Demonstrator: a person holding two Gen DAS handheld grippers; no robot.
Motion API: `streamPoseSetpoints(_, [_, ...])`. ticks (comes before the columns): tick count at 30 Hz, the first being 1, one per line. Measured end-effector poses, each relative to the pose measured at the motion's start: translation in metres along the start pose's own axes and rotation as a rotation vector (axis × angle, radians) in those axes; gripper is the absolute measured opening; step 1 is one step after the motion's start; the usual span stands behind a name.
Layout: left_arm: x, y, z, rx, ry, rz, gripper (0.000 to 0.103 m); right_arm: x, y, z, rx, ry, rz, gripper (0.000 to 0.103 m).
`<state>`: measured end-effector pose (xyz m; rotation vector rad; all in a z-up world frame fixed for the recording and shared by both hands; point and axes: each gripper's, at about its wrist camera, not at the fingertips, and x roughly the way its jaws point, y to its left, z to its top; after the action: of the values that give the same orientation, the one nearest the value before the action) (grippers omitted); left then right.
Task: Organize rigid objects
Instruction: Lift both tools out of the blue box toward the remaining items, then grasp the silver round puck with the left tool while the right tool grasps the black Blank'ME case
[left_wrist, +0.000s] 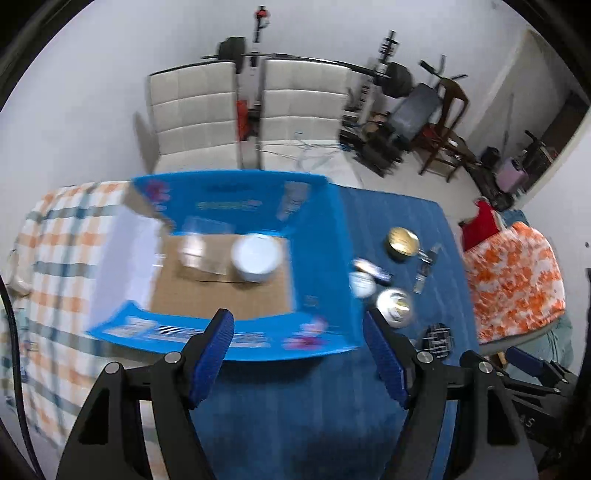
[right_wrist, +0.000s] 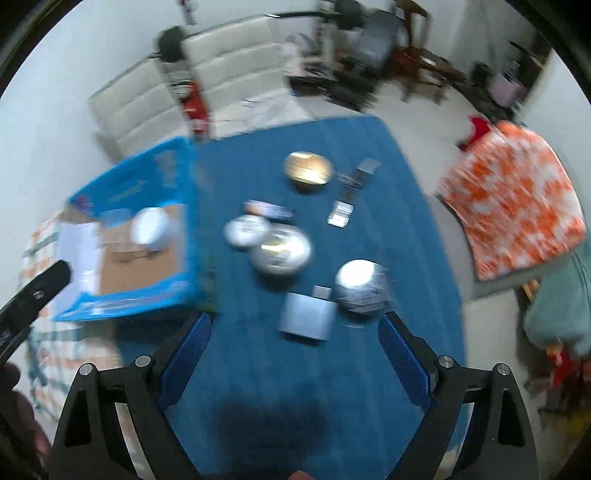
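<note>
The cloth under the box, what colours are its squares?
The cloth is white, checked with orange and grey-blue stripes. The left wrist view shows it best.

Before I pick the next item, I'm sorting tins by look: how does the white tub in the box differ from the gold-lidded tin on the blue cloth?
The white tub sits inside the blue box; the gold-lidded tin lies outside on the blue cloth. The tub's top is plain white, the tin's shiny gold. The tub looks taller, the tin flatter. Both are round, upright and untouched by either tongs.
</note>
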<state>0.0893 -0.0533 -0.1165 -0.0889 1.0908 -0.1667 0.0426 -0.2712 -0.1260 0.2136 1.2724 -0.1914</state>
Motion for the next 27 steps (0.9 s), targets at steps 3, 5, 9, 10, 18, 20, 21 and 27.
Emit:
streamPoseSetpoints(3, [0.033,-0.047,-0.009,0.045,0.042,0.016,0.071,0.034,-0.049,0.006,0.050,0.046,-0.037,0.094])
streamPoseSetpoints(5, [0.058,-0.077,-0.015,0.086,0.077,0.027,0.071,0.060,-0.074,0.011,0.074,0.066,-0.040,0.094])
streamPoseSetpoints(9, [0.106,-0.123,-0.018,0.145,0.151,0.069,0.071,0.121,-0.105,0.019,0.093,0.136,-0.002,0.094])
streamPoseSetpoints(10, [0.113,-0.129,-0.018,0.151,0.157,0.081,0.071,0.132,-0.106,0.020,0.095,0.152,0.013,0.094])
streamPoseSetpoints(18, [0.165,-0.144,-0.015,0.163,0.241,0.190,0.069,0.208,-0.105,0.026,0.082,0.263,0.092,0.096])
streamPoseSetpoints(20, [0.176,-0.143,-0.013,0.161,0.272,0.201,0.069,0.211,-0.102,0.028,0.057,0.237,0.080,0.095])
streamPoseSetpoints(21, [0.182,-0.143,-0.012,0.160,0.287,0.207,0.069,0.213,-0.101,0.029,0.043,0.242,0.070,0.093])
streamPoseSetpoints(27, [0.205,-0.150,-0.006,0.141,0.354,0.144,0.072,0.211,-0.121,0.034,0.031,0.260,0.057,0.079])
